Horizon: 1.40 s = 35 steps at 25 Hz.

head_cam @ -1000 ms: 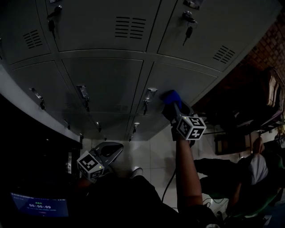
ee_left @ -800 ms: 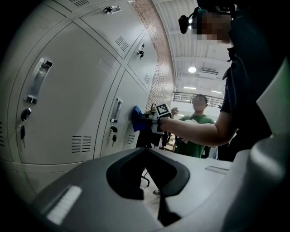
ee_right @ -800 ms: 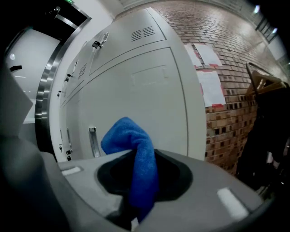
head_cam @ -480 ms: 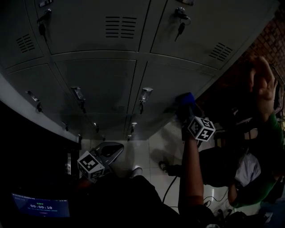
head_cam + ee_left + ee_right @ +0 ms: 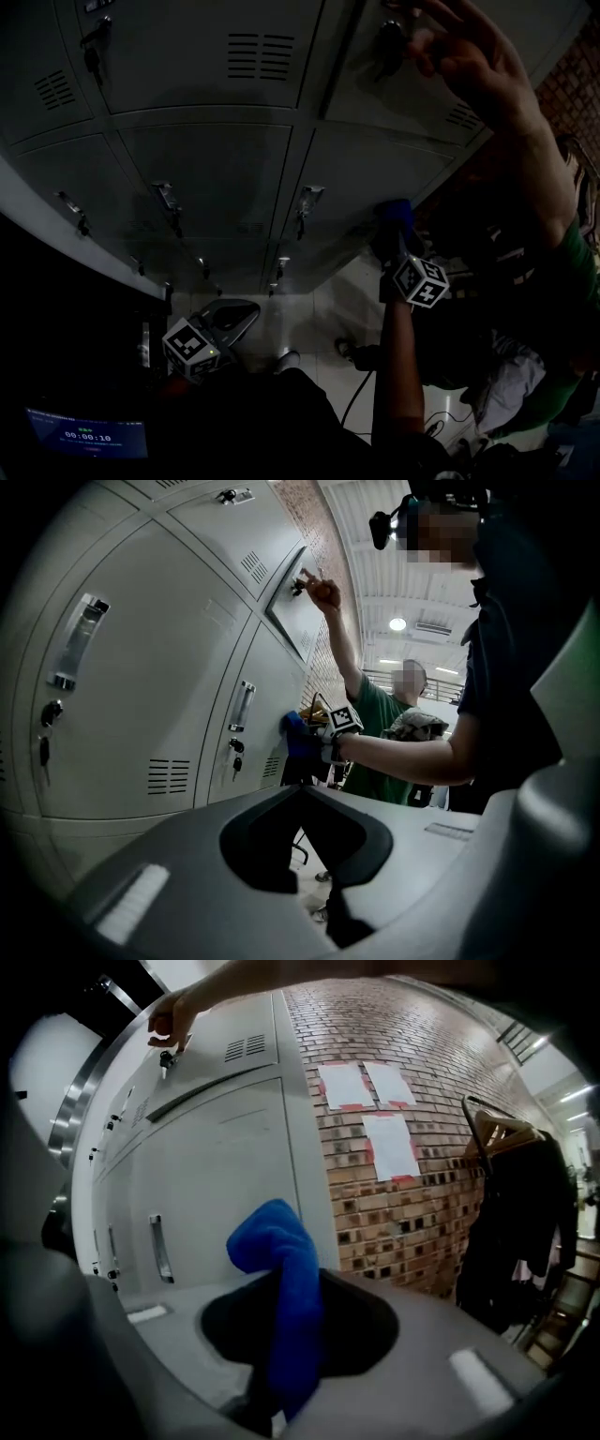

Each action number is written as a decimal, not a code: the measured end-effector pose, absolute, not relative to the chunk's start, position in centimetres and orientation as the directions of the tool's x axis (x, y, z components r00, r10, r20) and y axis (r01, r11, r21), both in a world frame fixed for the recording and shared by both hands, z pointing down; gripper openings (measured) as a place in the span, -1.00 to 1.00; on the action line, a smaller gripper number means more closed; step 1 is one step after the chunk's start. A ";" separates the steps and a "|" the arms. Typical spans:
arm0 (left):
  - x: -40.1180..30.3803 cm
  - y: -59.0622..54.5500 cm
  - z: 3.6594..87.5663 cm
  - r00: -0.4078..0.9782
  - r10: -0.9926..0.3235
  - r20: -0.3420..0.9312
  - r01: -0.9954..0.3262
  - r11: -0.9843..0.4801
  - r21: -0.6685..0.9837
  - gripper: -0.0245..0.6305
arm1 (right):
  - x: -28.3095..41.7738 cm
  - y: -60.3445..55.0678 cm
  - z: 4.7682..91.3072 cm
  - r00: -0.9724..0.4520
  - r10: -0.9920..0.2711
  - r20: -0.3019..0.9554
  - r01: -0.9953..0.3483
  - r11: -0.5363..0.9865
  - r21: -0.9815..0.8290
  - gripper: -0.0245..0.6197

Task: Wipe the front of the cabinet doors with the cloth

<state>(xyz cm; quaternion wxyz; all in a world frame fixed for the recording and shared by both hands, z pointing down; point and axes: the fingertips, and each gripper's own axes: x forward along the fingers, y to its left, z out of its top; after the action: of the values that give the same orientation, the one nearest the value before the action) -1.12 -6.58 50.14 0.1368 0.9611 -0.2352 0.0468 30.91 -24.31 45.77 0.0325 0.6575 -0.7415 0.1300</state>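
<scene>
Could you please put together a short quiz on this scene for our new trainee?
1. Pick one: what does the right claw grip? A) a blue cloth B) a bunch of keys C) nothing
2. True or false: the left claw holds a second cloth.
3. Fill in: the other person's hand reaches for the ____ hanging at an upper door.

Key: 1 A. 2 False: its jaws are together with nothing between them. 3 key.
</scene>
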 end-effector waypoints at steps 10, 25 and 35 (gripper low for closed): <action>-2.2 -6.5 49.2 0.890 -0.435 0.135 -0.455 -0.857 0.240 -0.92 | 16.2 -21.1 49.6 -0.399 -0.884 0.245 -0.912 0.353 -0.211 -0.67; -4.8 -6.1 49.4 0.869 -0.475 0.139 -0.495 -0.833 0.247 -0.92 | 8.8 -23.1 50.8 -0.526 -0.813 0.251 -0.849 0.487 -0.204 -0.67; -3.7 -6.0 49.2 0.871 -0.472 0.139 -0.492 -0.838 0.238 -0.92 | 9.9 -23.1 50.2 -0.551 -0.804 0.222 -0.832 0.510 -0.217 -0.67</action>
<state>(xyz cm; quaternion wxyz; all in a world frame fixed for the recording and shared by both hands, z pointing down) -3.68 -6.01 49.21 0.1338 0.9578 -0.2514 0.0374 9.86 -23.14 50.18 0.0463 0.4714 -0.8678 0.1504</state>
